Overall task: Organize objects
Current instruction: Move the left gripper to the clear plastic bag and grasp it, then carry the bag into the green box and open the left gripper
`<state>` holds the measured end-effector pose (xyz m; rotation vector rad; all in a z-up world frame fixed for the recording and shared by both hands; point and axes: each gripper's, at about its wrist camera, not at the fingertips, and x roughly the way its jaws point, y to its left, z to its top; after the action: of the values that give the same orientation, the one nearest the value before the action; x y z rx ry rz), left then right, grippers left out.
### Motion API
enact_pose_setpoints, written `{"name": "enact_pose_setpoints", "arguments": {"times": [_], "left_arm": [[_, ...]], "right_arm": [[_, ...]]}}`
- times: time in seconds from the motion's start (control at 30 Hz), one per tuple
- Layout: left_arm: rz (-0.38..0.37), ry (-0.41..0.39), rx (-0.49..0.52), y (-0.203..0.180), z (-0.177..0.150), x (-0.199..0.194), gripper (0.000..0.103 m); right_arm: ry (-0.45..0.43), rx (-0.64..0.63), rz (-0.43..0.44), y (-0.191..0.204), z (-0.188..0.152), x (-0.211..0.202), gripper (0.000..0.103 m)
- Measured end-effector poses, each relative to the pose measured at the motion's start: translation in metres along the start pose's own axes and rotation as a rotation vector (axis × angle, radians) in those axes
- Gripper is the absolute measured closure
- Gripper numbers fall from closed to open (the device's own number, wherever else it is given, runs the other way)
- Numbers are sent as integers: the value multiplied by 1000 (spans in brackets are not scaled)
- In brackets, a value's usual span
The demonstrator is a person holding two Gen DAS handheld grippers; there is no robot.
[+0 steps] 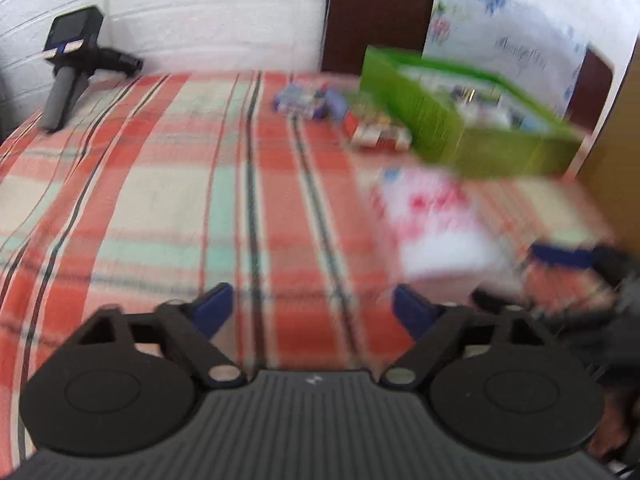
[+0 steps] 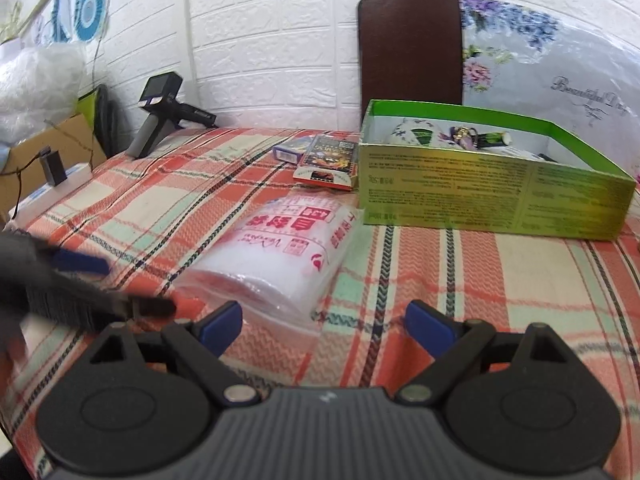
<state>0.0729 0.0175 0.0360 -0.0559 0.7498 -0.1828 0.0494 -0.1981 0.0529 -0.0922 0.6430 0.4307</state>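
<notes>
On the plaid bedspread lies a clear bag of white sheets with red print. It shows blurred in the left wrist view as the bag. My right gripper is open, its blue tips either side of the bag's near corner without touching it. My left gripper is open over bare cloth, left of the bag. An open green box holding small items stands behind the bag. A dark card box and a purple box lie to the left of the green box.
A black handheld device with a screen leans at the back left by the white brick wall. A brown headboard and floral pillow stand behind the box. A cardboard box and a white power strip sit off the bed's left edge.
</notes>
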Motion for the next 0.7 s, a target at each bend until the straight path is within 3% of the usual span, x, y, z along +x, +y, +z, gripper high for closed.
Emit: {"name": "enact_pose_setpoints", "arguments": {"times": [0.07, 0.13, 0.17, 0.2, 0.23, 0.27, 0.33, 0.43, 0.53, 0.7], "left_arm": [[-56, -34, 22, -8, 20, 3, 11], [-129, 1, 39, -19, 33, 21, 8], [-195, 52, 31, -21, 36, 37, 11], [-256, 111, 12, -25, 34, 53, 28], [-307, 146, -10, -26, 32, 66, 28], [-291, 103, 6, -31, 30, 64, 33], [-269, 91, 50, -40, 33, 58, 41], [-289, 17, 48, -44, 43, 27, 41], [-287, -88, 132, -66, 62, 1, 41], [-350, -174, 239, -119, 117, 21, 41]], "right_arm": [[27, -25, 26, 1, 6, 12, 11], [50, -60, 35, 5, 12, 26, 11], [45, -84, 53, 8, 14, 31, 16], [38, -104, 83, 11, 16, 35, 22], [31, -118, 95, 14, 19, 38, 34], [22, -132, 78, 18, 21, 40, 40], [-10, -136, 64, 20, 21, 36, 44], [-141, -151, 60, 18, 18, 7, 45], [-279, -152, 15, 10, 28, -17, 45], [-388, -58, -111, -46, 60, -17, 45]]}}
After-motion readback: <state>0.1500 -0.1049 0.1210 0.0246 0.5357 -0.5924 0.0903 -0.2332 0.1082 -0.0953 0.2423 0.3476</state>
